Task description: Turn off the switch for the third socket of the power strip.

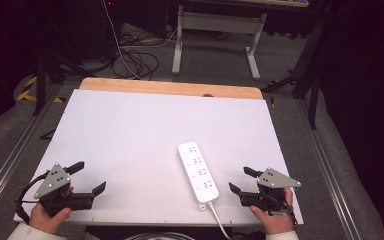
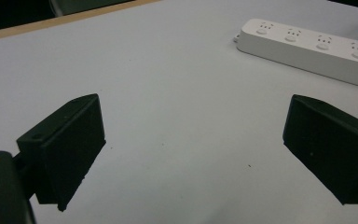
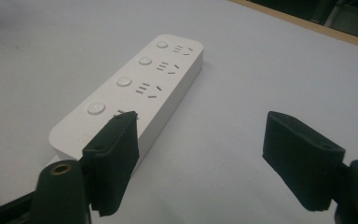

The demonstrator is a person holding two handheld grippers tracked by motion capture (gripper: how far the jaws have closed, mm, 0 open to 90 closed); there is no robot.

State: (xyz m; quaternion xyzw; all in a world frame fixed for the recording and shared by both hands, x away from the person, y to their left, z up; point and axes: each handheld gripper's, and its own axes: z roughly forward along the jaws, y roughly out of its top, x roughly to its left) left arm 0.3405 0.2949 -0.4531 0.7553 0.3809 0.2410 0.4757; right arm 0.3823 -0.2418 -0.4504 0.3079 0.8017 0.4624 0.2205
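**Squaring up on the power strip**

The white power strip lies flat on the desk, right of centre toward the near edge, its cable trailing off that edge. The right tongs hover just right of it, jaws spread wide and empty; the left tongs wait well apart at the near left, equally wide and empty. A good grasp would straddle the strip's narrow width near its middle, with the jaws lowered level before closing.

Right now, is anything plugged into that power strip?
No. All four sockets of the power strip sit empty; both grippers are apart from it.
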